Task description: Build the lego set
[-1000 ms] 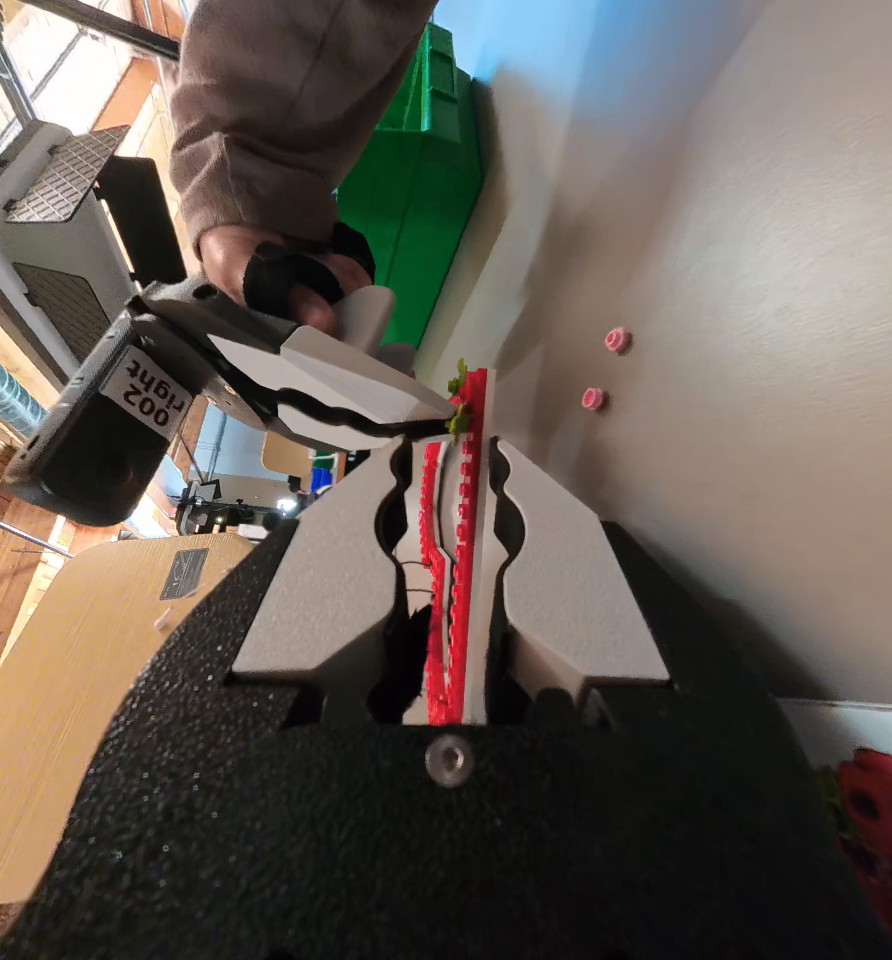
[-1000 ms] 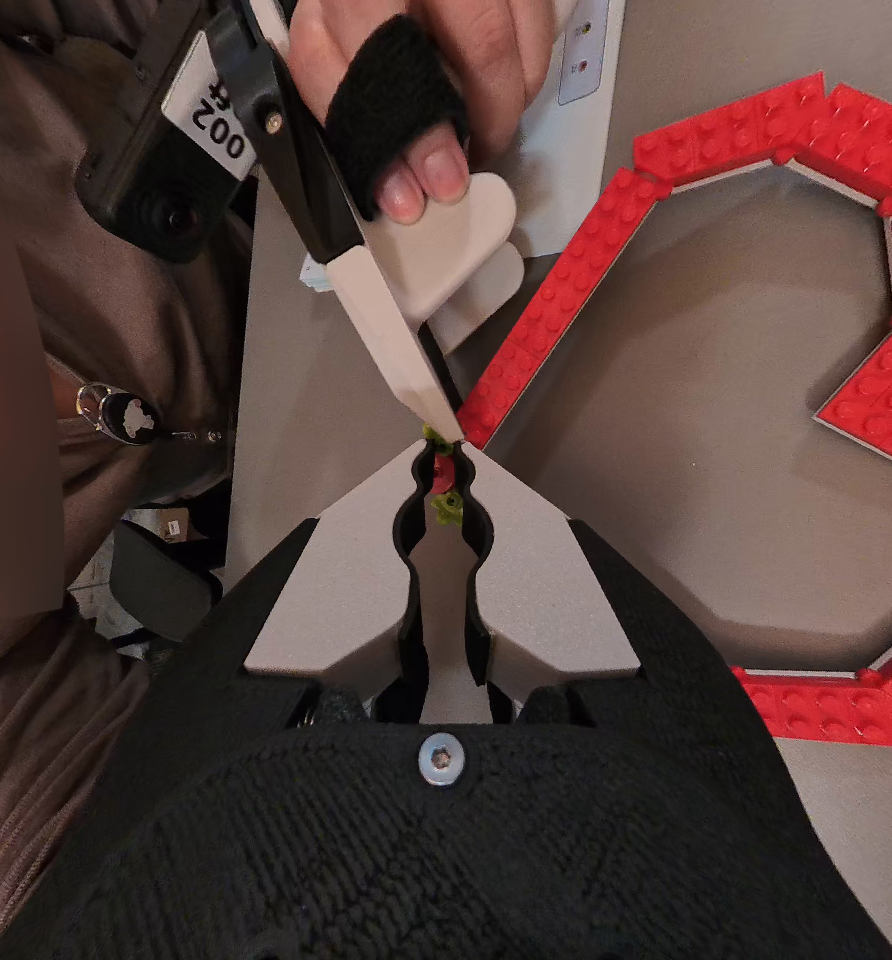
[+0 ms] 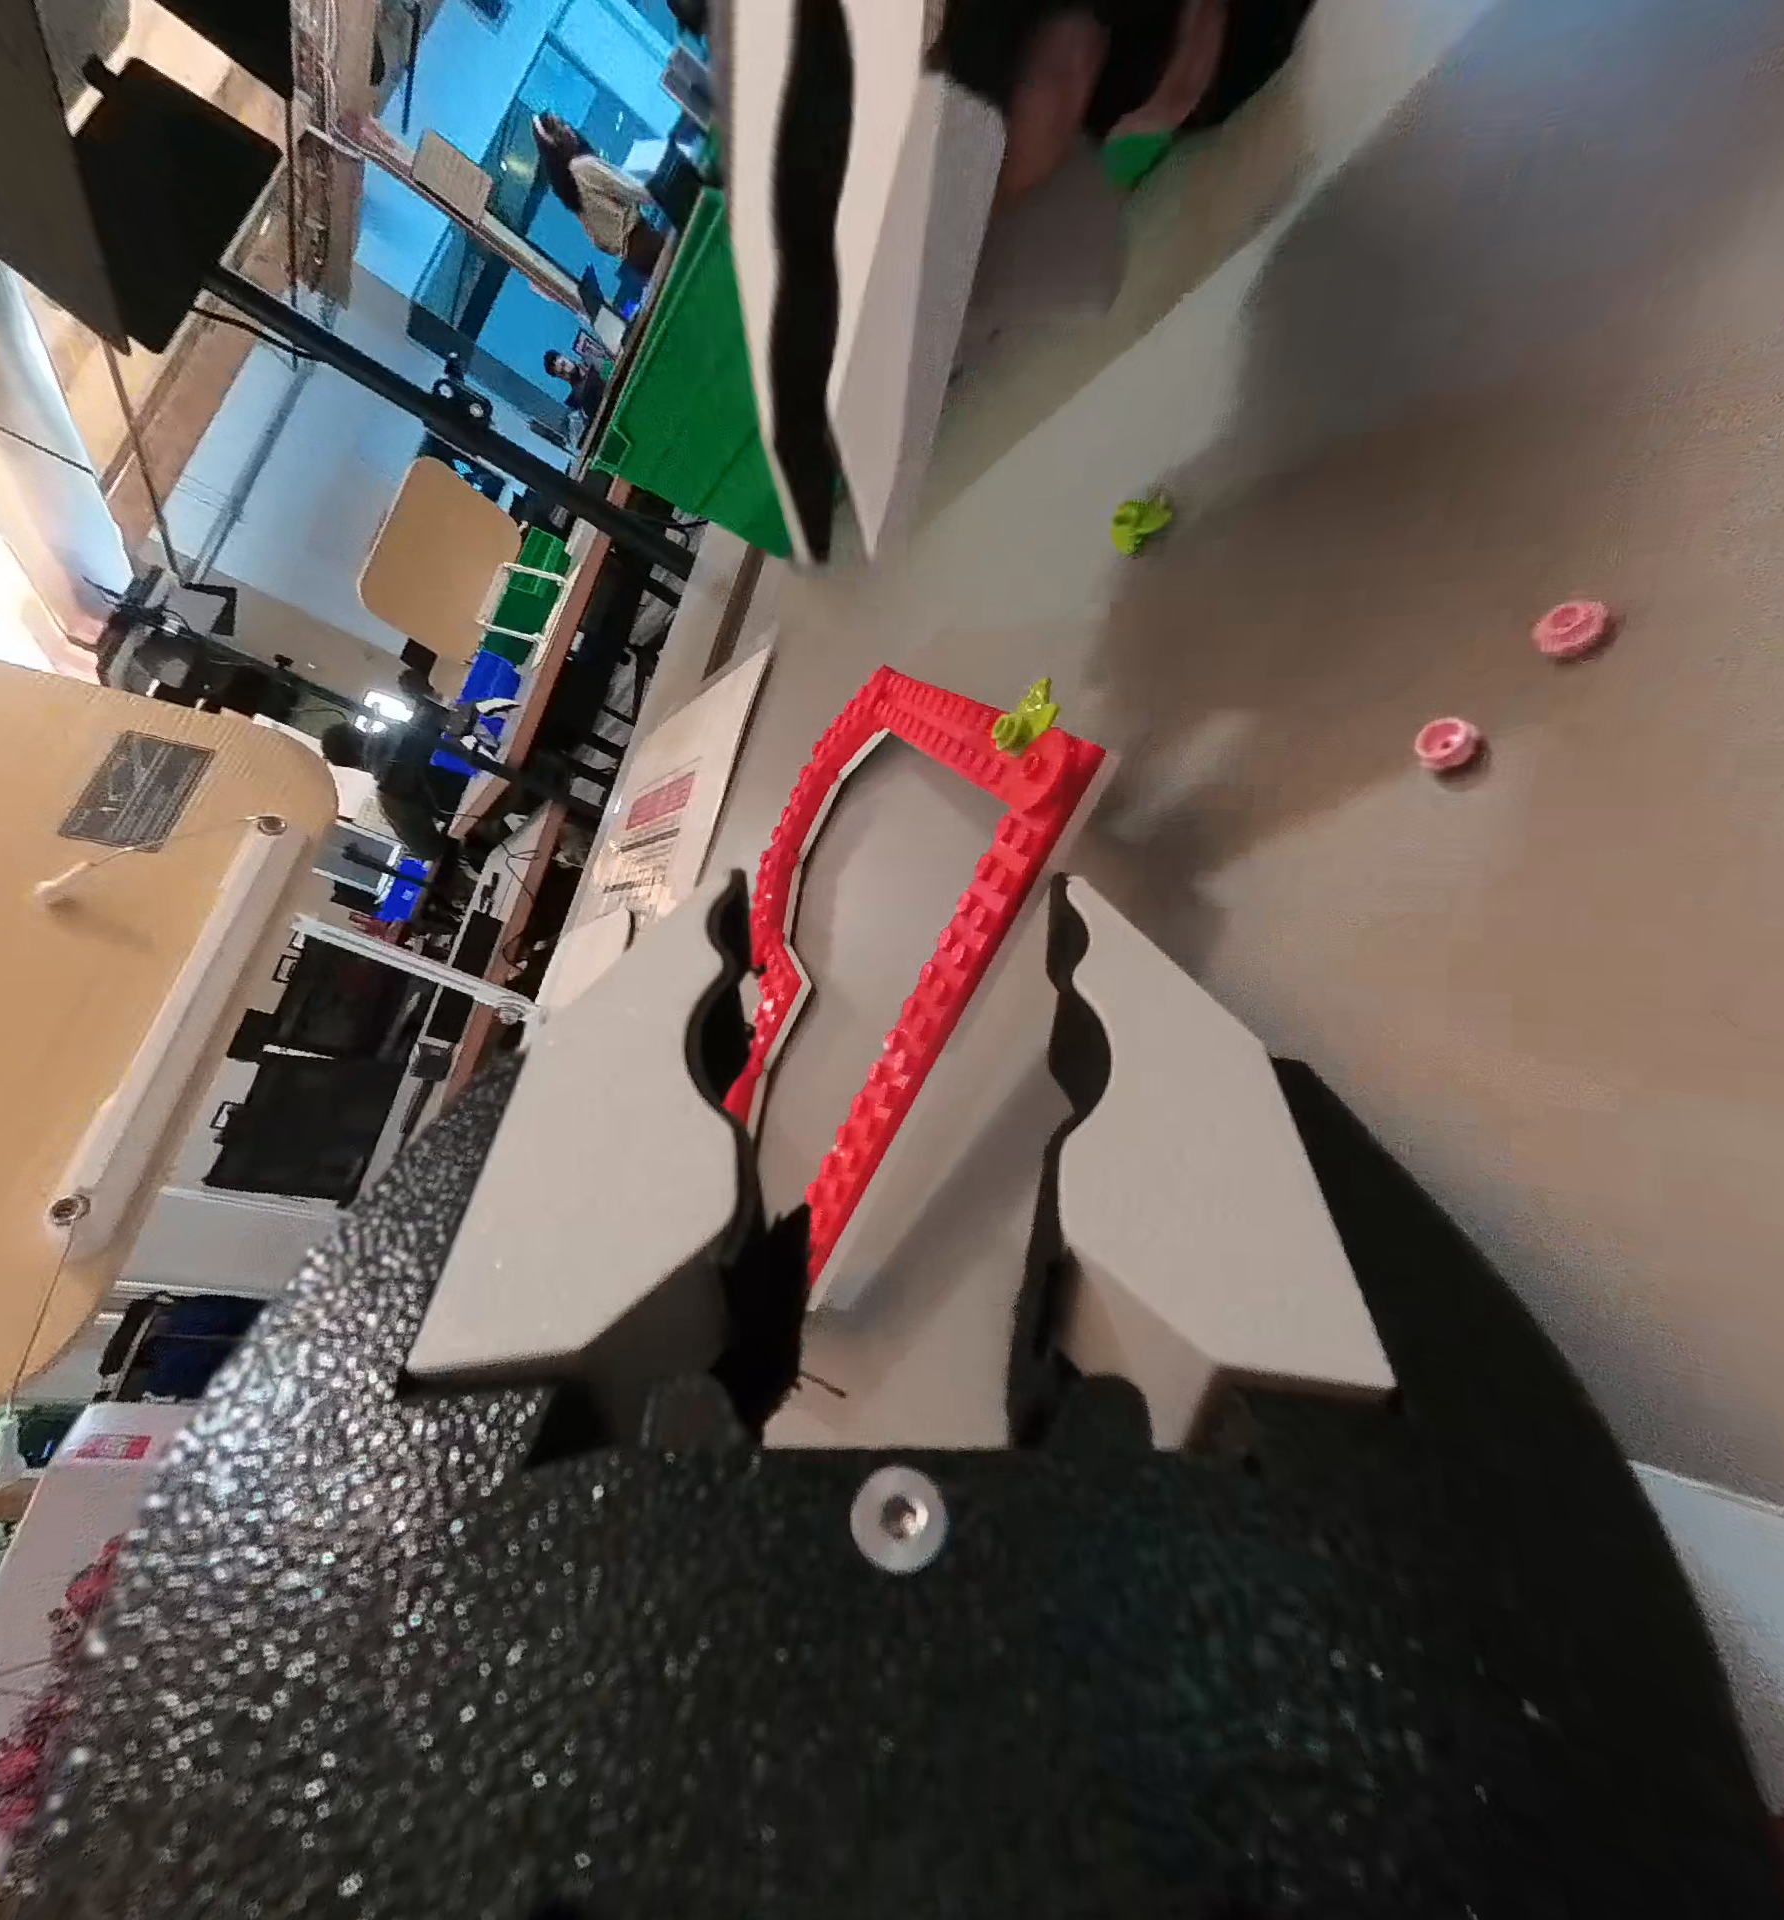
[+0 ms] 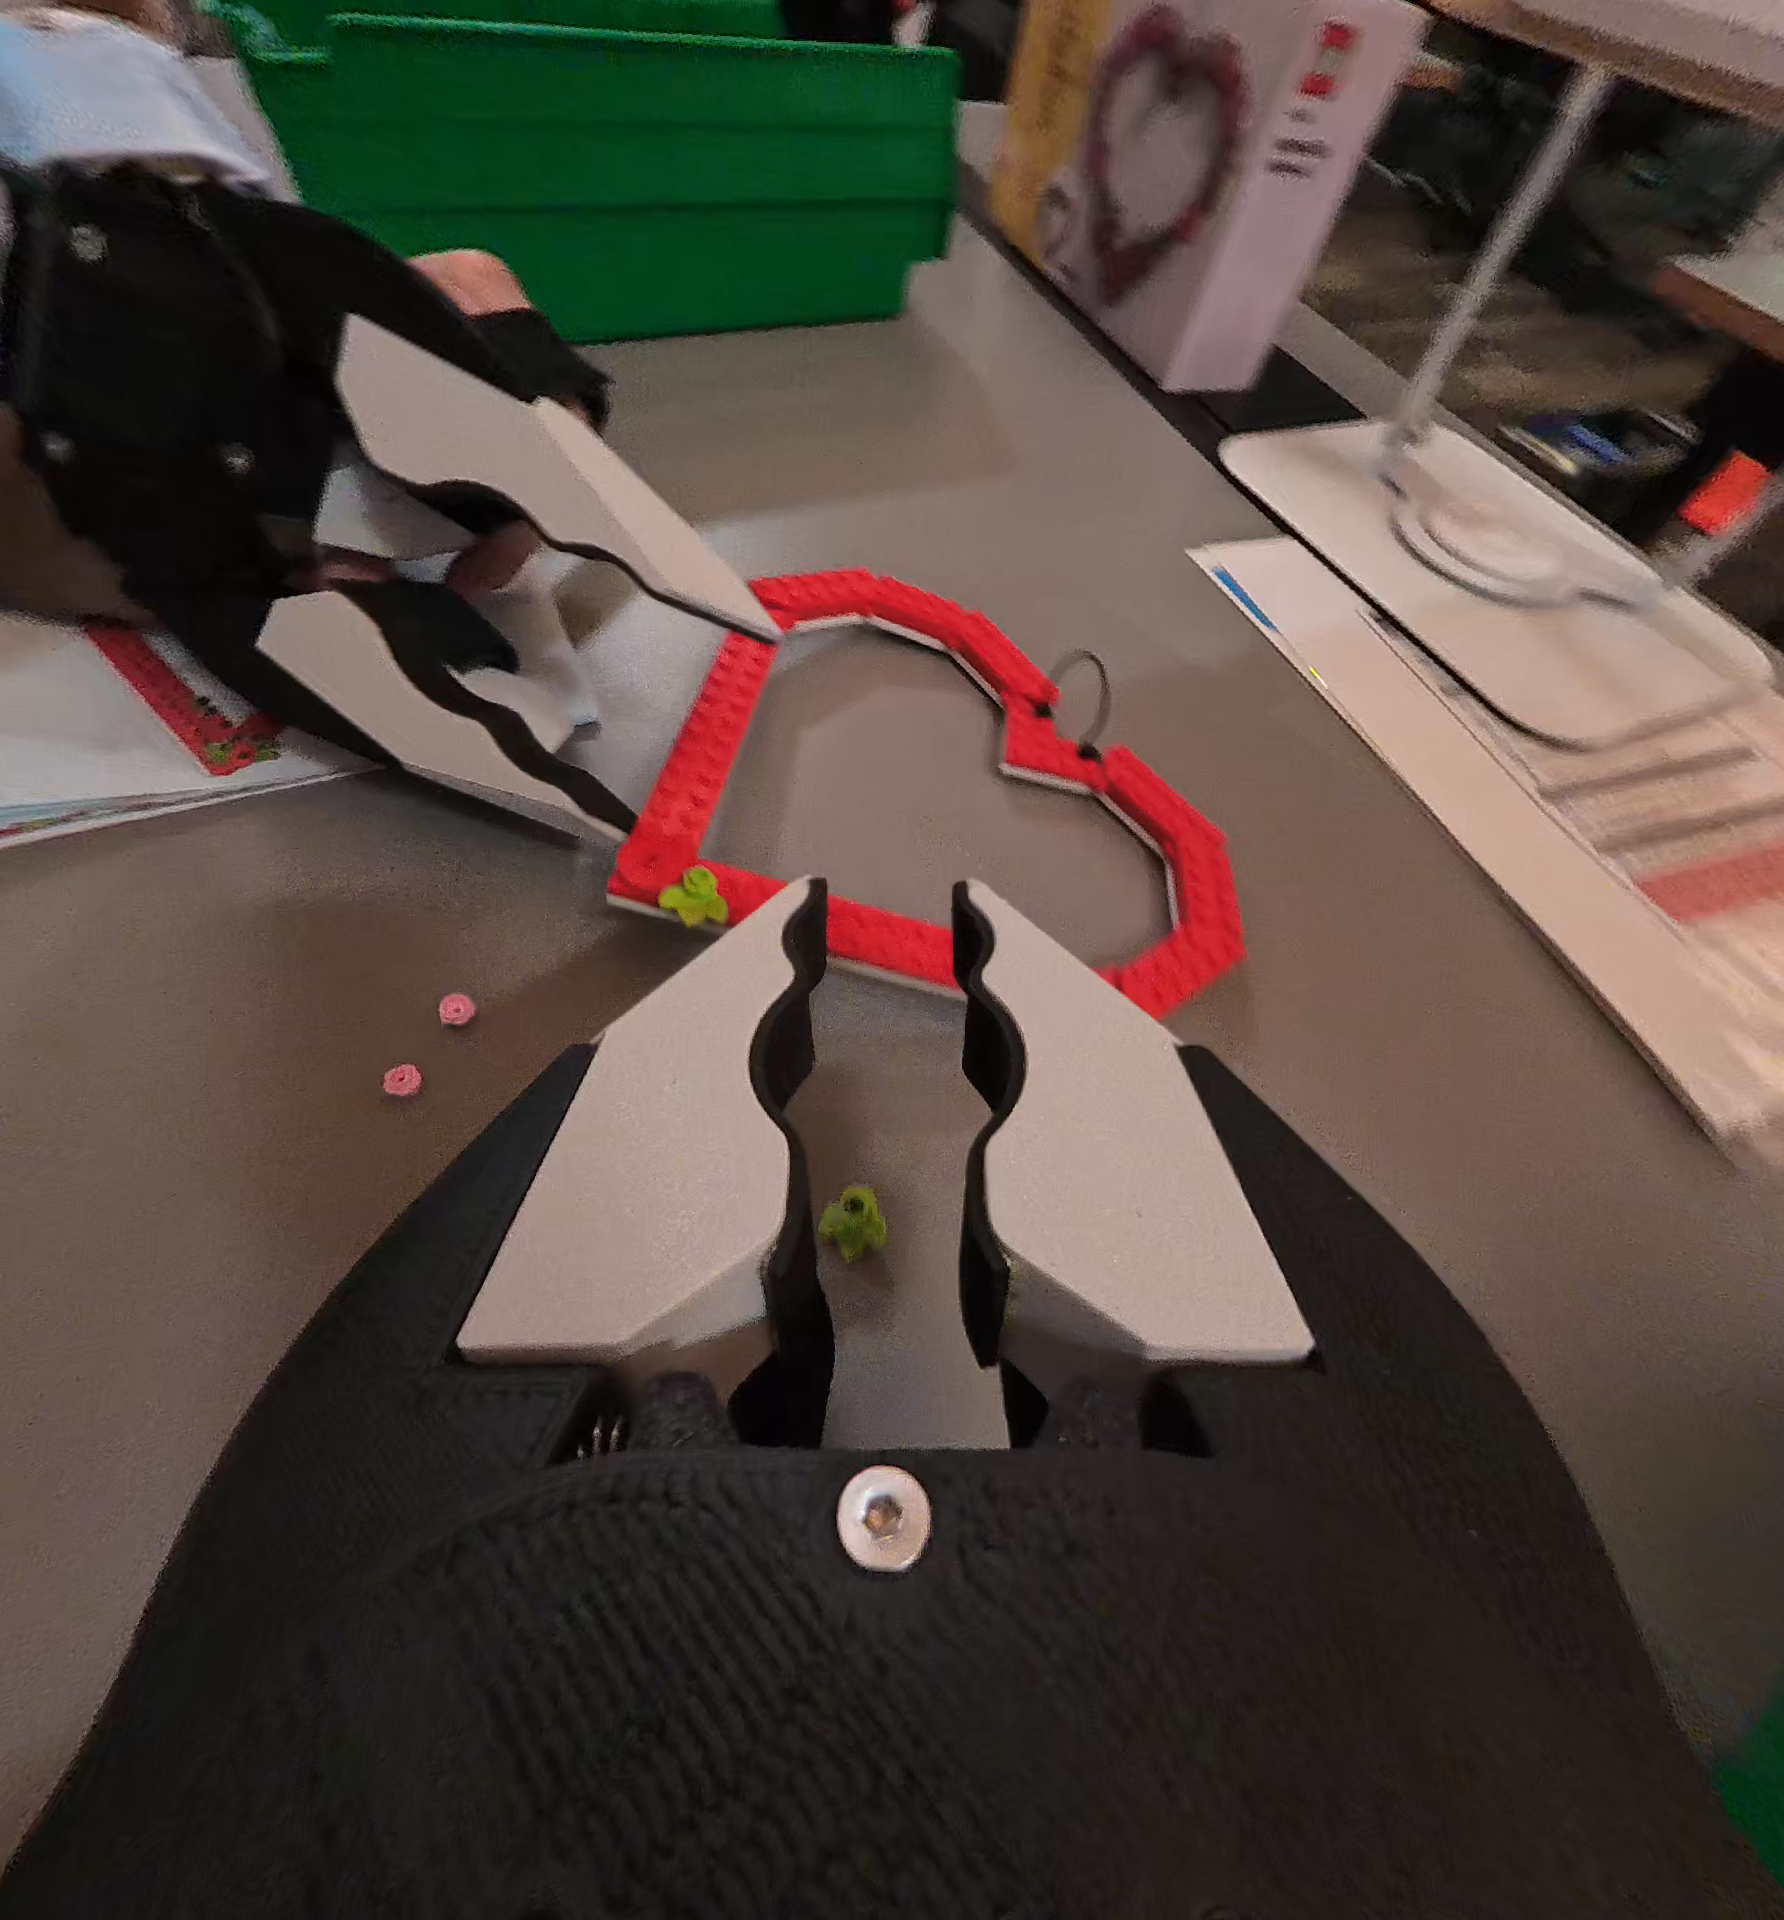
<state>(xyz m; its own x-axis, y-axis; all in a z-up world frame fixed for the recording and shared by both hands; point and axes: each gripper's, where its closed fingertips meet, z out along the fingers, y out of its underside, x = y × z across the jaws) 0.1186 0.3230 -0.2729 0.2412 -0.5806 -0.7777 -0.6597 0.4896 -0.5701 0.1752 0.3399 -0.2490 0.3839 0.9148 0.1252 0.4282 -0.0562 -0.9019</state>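
Lime-green, the small loose leaf piece (image 4: 853, 1224) lies on the grey tabletop (image 4: 192, 1195) between my right claw's (image 4: 888, 894) spread, empty fingers. Just past the tips sits the red studded heart-shaped frame (image 4: 1194, 862), flat on the table, its point nearest me and to the left, its notch and black loop (image 4: 1080, 691) farther off, so the long axis runs away to the right. One green leaf (image 4: 696, 896) is already seated at the point. Two pink round studs (image 4: 402, 1081) wait left of my claw. My left claw (image 4: 696, 722) stands open astride the frame's left edge. I judge decoration barely begun.
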